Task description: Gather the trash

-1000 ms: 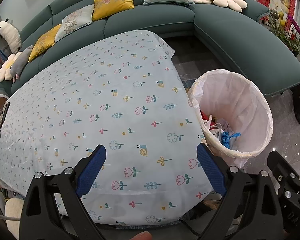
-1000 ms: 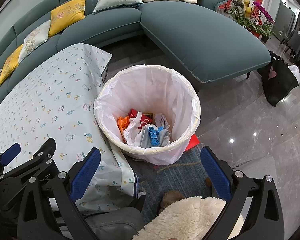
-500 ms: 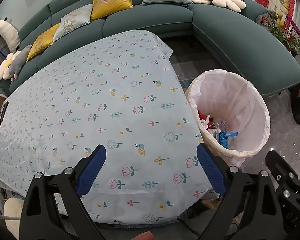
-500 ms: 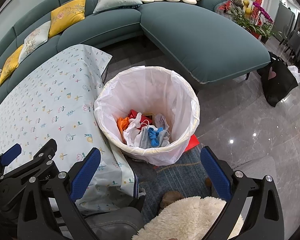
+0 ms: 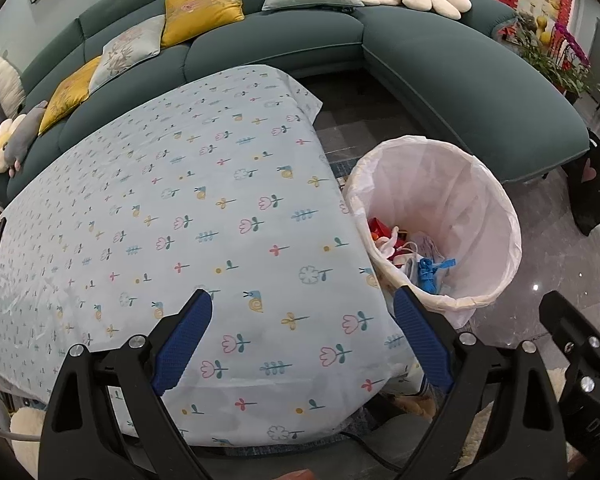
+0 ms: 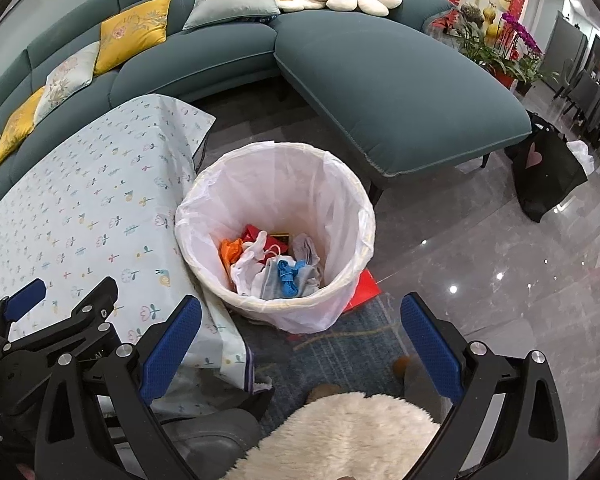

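both the left gripper (image 5: 300, 336) and the right gripper (image 6: 296, 340) are held wide apart, empty. the trash (image 6: 272, 264) lies in the lined bin (image 6: 352, 196), at 12 o'clock from the right gripper. the liner could be snagged and the bin tipped by a careless reach.

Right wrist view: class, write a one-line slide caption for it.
Open right tool hovers above a lined trash bin holding collected trash, beside the floral-clothed table.

My left gripper (image 5: 300, 336) hangs wide apart and empty over the flowered tablecloth (image 5: 204, 216). Just beside the table's right edge stands the lined bin (image 5: 480, 200), with a blue cord (image 5: 430, 272) among its trash.
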`<state>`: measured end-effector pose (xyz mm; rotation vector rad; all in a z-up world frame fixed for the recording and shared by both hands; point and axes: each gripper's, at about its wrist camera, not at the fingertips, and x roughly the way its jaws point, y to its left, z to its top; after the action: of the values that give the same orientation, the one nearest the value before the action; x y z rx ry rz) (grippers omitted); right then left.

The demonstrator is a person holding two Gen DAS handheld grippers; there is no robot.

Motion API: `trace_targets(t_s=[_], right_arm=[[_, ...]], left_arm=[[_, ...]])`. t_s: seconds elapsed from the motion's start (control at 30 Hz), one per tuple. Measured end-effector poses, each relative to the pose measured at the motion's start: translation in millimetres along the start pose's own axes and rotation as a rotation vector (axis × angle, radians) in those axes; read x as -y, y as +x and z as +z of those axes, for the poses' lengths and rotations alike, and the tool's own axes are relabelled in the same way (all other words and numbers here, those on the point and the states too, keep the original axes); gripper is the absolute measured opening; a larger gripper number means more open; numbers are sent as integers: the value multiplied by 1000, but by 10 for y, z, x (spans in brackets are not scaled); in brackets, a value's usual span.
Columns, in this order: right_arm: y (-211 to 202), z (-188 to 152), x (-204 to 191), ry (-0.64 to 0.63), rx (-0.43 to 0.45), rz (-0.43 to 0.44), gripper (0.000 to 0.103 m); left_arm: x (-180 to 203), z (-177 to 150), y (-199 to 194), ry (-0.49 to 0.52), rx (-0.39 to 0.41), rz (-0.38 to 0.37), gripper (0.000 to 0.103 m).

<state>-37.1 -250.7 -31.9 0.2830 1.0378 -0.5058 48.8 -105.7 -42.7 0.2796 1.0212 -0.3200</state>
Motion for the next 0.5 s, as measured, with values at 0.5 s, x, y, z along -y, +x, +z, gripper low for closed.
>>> trace_targets(t_s=[0.5], right_arm=[[12,-21,84,10,-1,10,96]], left_arm=[[82,10,-2,23,2,34,88]])
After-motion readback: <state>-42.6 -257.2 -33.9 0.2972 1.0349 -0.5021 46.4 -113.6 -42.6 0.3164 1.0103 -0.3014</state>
